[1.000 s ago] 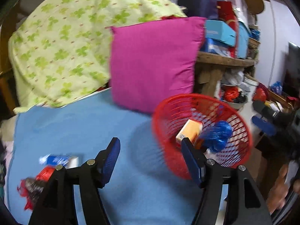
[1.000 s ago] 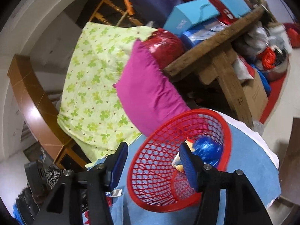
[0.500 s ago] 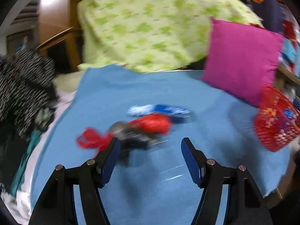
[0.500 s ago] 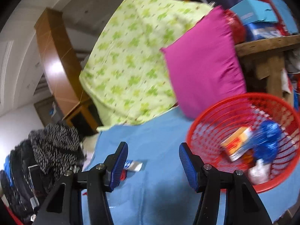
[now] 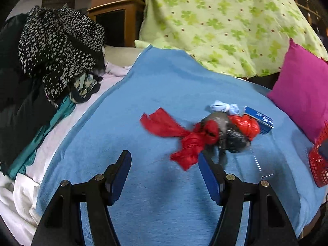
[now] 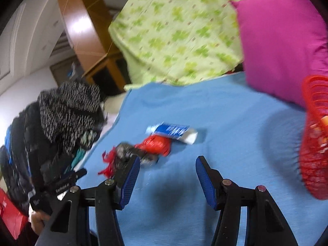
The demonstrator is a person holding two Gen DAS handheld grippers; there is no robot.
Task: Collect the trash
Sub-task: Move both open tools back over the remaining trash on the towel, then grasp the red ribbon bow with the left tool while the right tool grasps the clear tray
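Observation:
A heap of trash lies on the blue blanket (image 5: pixel 155 86): a long red plastic bag (image 5: pixel 184 139), a dark crumpled bag (image 5: pixel 229 135), a red crumpled bag (image 5: pixel 248 125), a pale blue knotted bag (image 5: pixel 223 106) and a blue-and-white packet (image 5: pixel 260 119). My left gripper (image 5: pixel 164 162) hovers open just in front of the long red bag, nothing between its fingers. My right gripper (image 6: pixel 168 164) is open and empty too, short of the red crumpled bag (image 6: pixel 155 143) and the packet (image 6: pixel 174 133). The red mesh basket (image 6: pixel 313 135) stands at the right edge.
A magenta pillow (image 5: pixel 303 94) leans at the back right beside a green clover-print quilt (image 5: pixel 221 20). A pile of black-and-white and dark clothes (image 5: pixel 57 47) covers the left side. A wooden cabinet (image 5: pixel 114 6) stands behind. A hand (image 6: pixel 39 219) holds the left gripper's body.
Both views have swung left, away from the red basket and onto the trash heap. The basket has slid to the right edge. Both grippers have come lower and closer to the blanket, jaws unchanged.

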